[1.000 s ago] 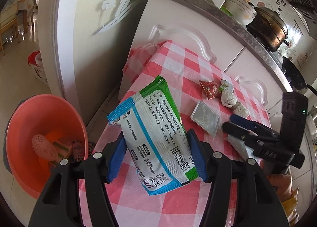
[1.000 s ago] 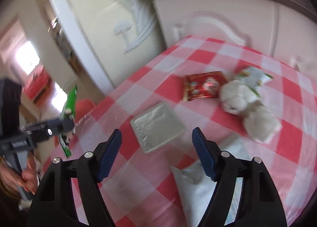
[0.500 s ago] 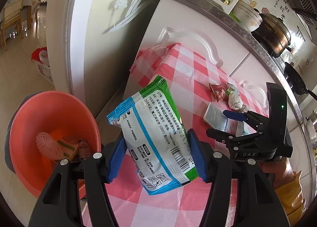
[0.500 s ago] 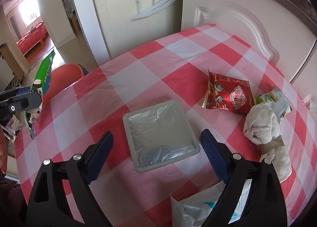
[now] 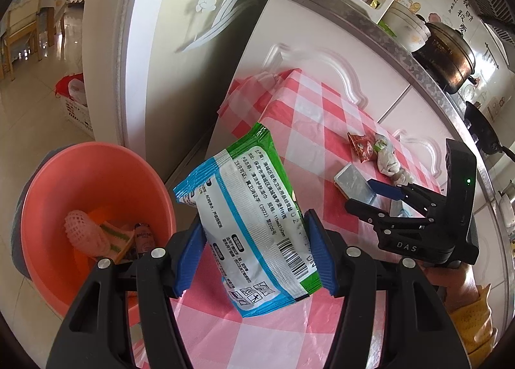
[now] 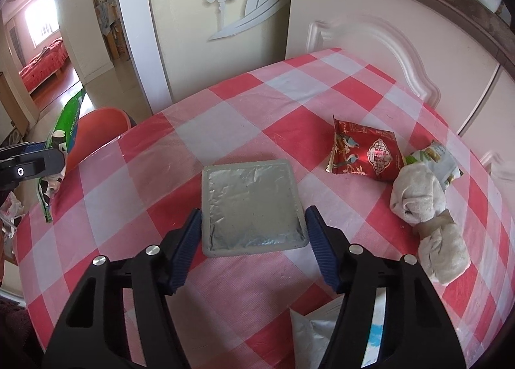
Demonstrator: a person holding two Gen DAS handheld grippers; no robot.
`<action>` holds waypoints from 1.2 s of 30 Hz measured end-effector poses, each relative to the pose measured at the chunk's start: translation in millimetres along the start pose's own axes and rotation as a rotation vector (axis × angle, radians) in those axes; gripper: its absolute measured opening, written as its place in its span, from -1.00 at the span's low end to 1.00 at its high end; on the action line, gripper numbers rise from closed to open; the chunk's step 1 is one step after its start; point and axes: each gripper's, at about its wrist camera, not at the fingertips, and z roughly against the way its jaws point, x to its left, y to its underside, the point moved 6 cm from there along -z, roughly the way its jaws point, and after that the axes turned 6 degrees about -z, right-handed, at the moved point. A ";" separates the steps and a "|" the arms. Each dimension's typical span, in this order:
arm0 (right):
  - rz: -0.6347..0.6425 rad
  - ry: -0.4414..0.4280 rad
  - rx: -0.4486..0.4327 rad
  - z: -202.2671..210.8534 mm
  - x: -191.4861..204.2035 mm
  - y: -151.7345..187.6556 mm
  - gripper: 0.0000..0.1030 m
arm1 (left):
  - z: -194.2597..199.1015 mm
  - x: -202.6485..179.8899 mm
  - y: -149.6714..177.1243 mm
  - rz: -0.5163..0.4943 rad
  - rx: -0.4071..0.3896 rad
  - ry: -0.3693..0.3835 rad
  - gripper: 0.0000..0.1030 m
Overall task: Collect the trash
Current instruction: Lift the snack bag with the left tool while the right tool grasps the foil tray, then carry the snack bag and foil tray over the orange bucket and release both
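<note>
**Wrapper held over the table edge, foil tray between the right jaws**

Left wrist view: A kitchen with white cabinets stood behind a table under a red-and-white checked cloth. On the floor beside the table sat an orange basin already holding some scraps. The left gripper was clamped on a green, blue and white wrapper, both blue pads pressing its sides; the wrapper was raised above the table edge, near the basin. Further along the table, the right gripper pointed down at a square foil tray. A red packet and a wad of white cloth lay beyond it.

Right wrist view: The same checked cloth filled the frame. The foil tray lay flat on it, between the pads of the right gripper. The jaws had just been closing, and the pads stood just beside the tray's two sides; actual contact could not be confirmed. The red packet and the white cloth lay to the right, touching each other. At the left edge, the left gripper held the wrapper in front of the basin.
</note>
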 end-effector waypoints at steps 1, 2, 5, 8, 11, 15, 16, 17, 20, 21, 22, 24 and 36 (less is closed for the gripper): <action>-0.008 0.000 -0.002 1.0 0.5 0.7 0.27 | 0.5 0.8 0.2 -0.001 -0.001 -0.002 0.19; -0.017 -0.002 -0.005 2.5 1.5 1.7 0.27 | 1.6 2.2 0.7 -0.003 -0.003 -0.006 0.19; -0.043 -0.009 -0.021 6.8 4.6 3.6 0.26 | 3.9 6.2 1.5 0.002 -0.008 -0.015 0.19; -0.065 -0.029 -0.033 11.1 11.4 4.1 0.26 | 7.4 12.3 2.3 -0.003 -0.018 -0.041 0.19; -0.066 -0.050 -0.042 15.1 23.5 2.4 0.26 | 12.9 20.7 2.8 0.006 -0.031 -0.061 0.19; -0.046 -0.083 -0.054 20.2 46.3 -3.4 0.26 | 23.2 37.2 1.9 0.015 -0.050 -0.117 0.19; -0.039 -0.090 -0.058 21.5 52.3 -5.4 0.26 | 25.5 40.7 1.3 0.019 -0.055 -0.126 0.19; -0.032 -0.100 -0.062 23.3 59.8 -8.2 0.26 | 28.7 45.6 0.9 0.022 -0.060 -0.142 0.19; -0.015 -0.126 -0.074 28.2 79.2 -16.2 0.26 | 38.0 57.4 -0.2 0.019 -0.079 -0.187 0.19; -0.006 -0.132 -0.077 29.3 85.9 -18.9 0.26 | 40.6 61.5 -0.3 0.021 -0.085 -0.198 0.19; 0.002 -0.137 -0.080 30.3 92.5 -21.8 0.26 | 42.9 66.2 -0.4 0.024 -0.090 -0.207 0.19; 0.019 -0.146 -0.086 31.9 106.2 -27.6 0.26 | 47.2 75.6 0.5 0.019 -0.100 -0.246 0.19; 0.105 -0.207 -0.073 19.9 186.3 -48.9 0.26 | 56.2 122.5 11.7 0.014 -0.101 -0.371 0.20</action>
